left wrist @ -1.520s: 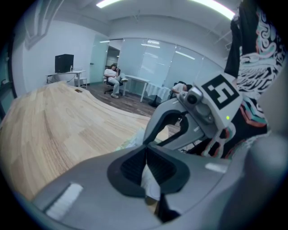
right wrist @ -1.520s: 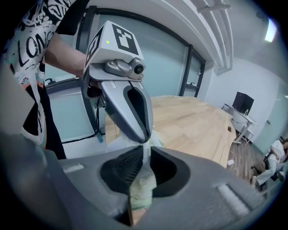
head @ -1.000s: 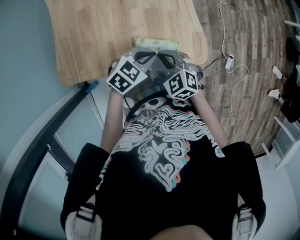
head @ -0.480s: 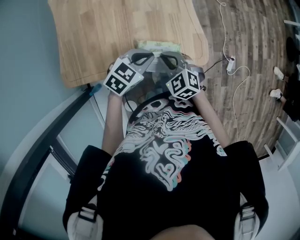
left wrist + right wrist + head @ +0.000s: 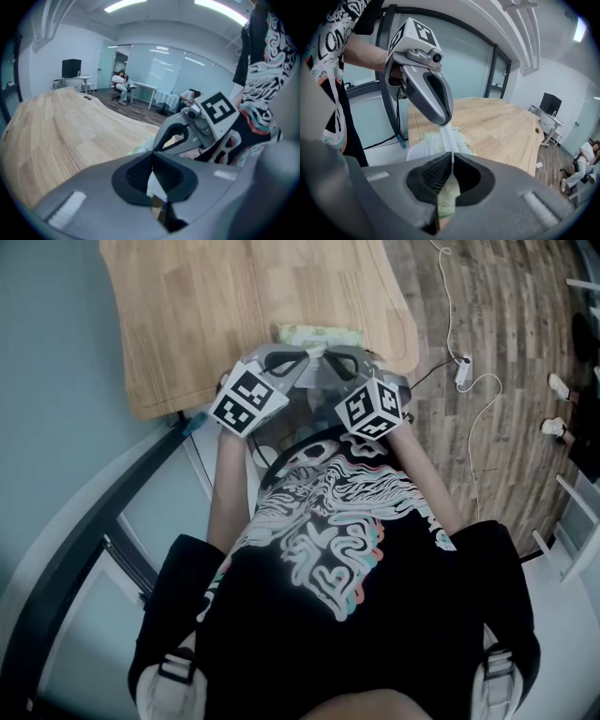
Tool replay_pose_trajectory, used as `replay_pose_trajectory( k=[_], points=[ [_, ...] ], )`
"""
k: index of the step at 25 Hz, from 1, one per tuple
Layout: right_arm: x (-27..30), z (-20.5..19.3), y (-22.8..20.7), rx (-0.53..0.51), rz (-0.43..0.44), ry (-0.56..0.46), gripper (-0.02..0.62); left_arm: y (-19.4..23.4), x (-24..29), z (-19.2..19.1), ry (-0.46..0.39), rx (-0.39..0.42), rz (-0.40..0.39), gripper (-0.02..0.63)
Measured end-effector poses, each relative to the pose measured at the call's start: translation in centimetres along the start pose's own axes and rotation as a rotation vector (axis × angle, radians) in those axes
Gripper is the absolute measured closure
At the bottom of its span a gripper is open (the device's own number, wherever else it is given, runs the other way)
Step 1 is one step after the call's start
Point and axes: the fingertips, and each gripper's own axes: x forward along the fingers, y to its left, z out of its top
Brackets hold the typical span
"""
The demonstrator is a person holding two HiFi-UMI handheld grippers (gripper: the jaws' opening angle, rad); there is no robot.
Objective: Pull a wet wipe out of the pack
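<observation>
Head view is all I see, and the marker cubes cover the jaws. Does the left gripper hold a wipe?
Observer: Yes. The left gripper is shut on a white wipe.
Operator: And the right gripper?
Observer: The right gripper is shut on the green pack.
Operator: Is the wipe already free of the pack?
Observer: I cannot say it is. The right gripper view shows it stretched as a strip from the left jaws down towards the pack; its lower end is hidden behind the right jaws.

Dim cool light, ceiling strips, fisheye edges
</observation>
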Motion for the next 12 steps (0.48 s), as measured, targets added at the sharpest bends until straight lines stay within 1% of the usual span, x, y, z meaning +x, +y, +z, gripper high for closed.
replay_pose_trajectory(
  k=[12],
  points=[
    [0.23, -0.14, -0.1, 0.004, 0.001, 0.023, 0.591, 0.3, -0.58, -0.22, -0.014, -0.006, 0.013, 0.615]
  ],
)
